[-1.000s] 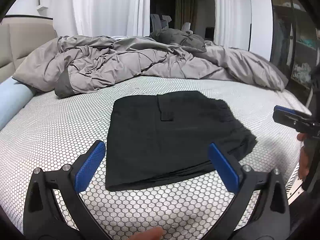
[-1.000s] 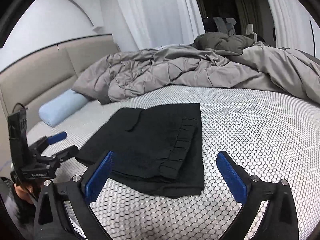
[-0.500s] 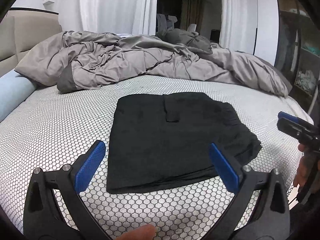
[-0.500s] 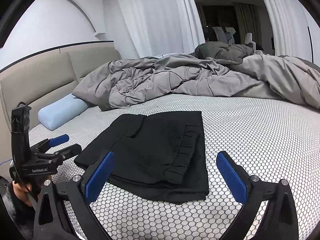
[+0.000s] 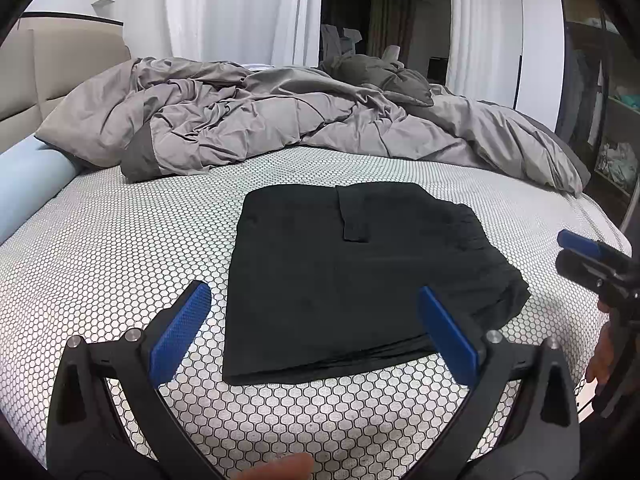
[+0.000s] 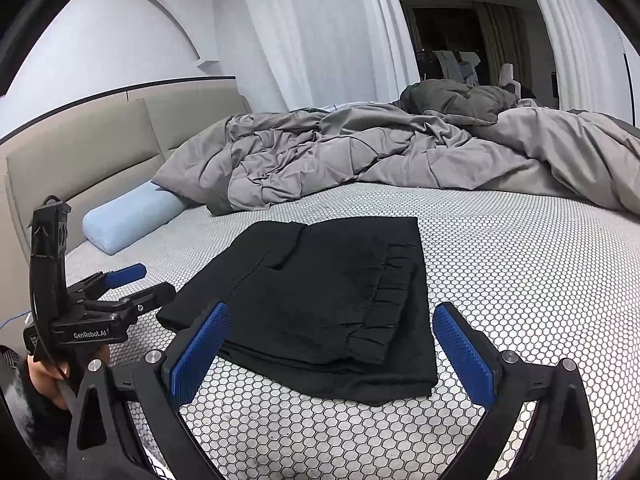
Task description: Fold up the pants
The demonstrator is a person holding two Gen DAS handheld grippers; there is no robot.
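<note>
The black pants [image 5: 352,280] lie folded into a flat rectangle on the white honeycomb-patterned bed sheet [image 5: 120,248]. They also show in the right wrist view [image 6: 320,304], with the gathered waistband on the right side. My left gripper [image 5: 314,332] is open and empty, held just short of the pants' near edge. My right gripper [image 6: 332,344] is open and empty, held in front of the pants' near right corner. Each gripper shows in the other's view: the right gripper [image 5: 588,256] at the right edge, the left gripper [image 6: 132,288] at the left.
A crumpled grey duvet [image 5: 280,120] is heaped across the far side of the bed. A light blue bolster pillow [image 6: 132,216] lies against the beige headboard [image 6: 80,148]. White curtains [image 5: 224,12] hang behind, and shelves [image 5: 616,140] stand at the right.
Both grippers have drawn back and risen slightly from the folded pants. The pants have not moved.
</note>
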